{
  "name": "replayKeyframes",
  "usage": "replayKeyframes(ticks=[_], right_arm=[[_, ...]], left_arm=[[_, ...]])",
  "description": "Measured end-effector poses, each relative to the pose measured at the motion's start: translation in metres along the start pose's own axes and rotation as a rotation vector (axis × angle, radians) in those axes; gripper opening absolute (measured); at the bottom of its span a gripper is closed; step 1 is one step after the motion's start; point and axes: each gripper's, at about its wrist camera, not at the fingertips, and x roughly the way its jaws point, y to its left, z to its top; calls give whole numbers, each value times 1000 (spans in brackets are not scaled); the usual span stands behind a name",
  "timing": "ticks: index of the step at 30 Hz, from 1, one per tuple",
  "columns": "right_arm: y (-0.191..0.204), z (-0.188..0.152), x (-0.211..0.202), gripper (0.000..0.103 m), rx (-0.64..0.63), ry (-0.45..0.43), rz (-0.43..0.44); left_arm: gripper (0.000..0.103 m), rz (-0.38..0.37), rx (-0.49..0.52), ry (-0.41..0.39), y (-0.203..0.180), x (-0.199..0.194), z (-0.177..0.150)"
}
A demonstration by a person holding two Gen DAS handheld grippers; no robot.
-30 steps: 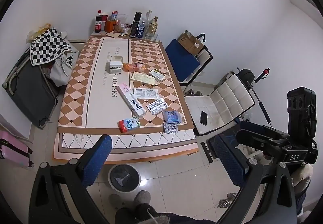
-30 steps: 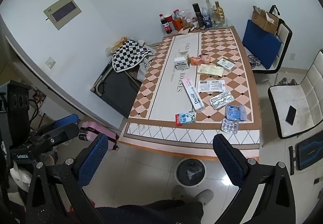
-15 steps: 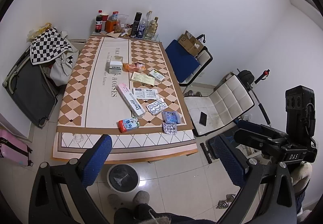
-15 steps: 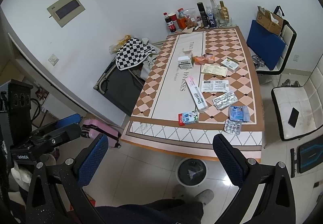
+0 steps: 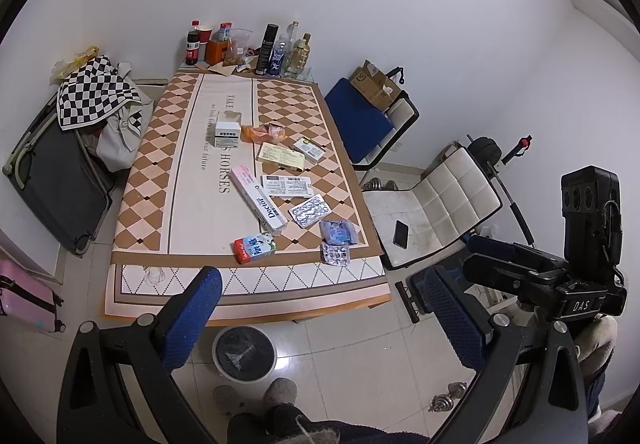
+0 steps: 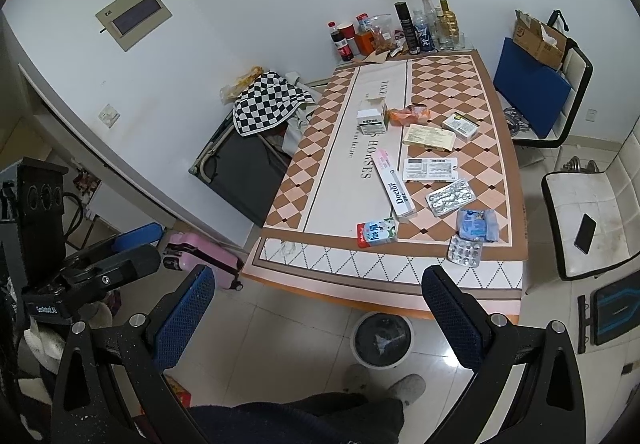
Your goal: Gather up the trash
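Note:
Trash lies on the patterned table [image 5: 180,172]: a small milk carton [image 5: 255,246], a long "Doctor" box [image 5: 259,199], foil blister packs [image 5: 309,210] [image 5: 335,254], a blue packet [image 5: 338,232], flat medicine boxes [image 5: 286,186], a white box [image 5: 228,130] and an orange wrapper [image 5: 264,132]. A round bin [image 5: 244,353] with a black liner stands on the floor under the near table edge; it also shows in the right wrist view [image 6: 381,338]. My left gripper [image 5: 320,312] and right gripper [image 6: 320,308] are open and empty, high above the floor in front of the table.
Bottles and cups [image 5: 256,48] crowd the table's far end. A white chair with a phone [image 5: 401,234] and a blue chair [image 5: 360,120] stand right of the table. A dark suitcase [image 5: 52,180] with a checkered cloth and a pink case [image 5: 24,302] stand left. My slippers [image 5: 280,396] are below.
Both grippers have drifted slightly back and up from the table, so the table sits a little higher in both views. Both stay open and empty.

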Motion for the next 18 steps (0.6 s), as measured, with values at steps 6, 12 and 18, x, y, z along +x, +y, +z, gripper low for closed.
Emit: replayKeyframes(ticks=[6, 12, 18], right_arm=[[-1, 1, 0, 103, 1, -4, 3], [-1, 0, 0, 103, 0, -1, 1], [1, 2, 1, 103, -6, -3, 6]], left_arm=[[103, 1, 0, -1, 1, 0, 2], [103, -1, -1, 0, 3, -1, 4], [103, 0, 1, -1, 2, -1, 3]])
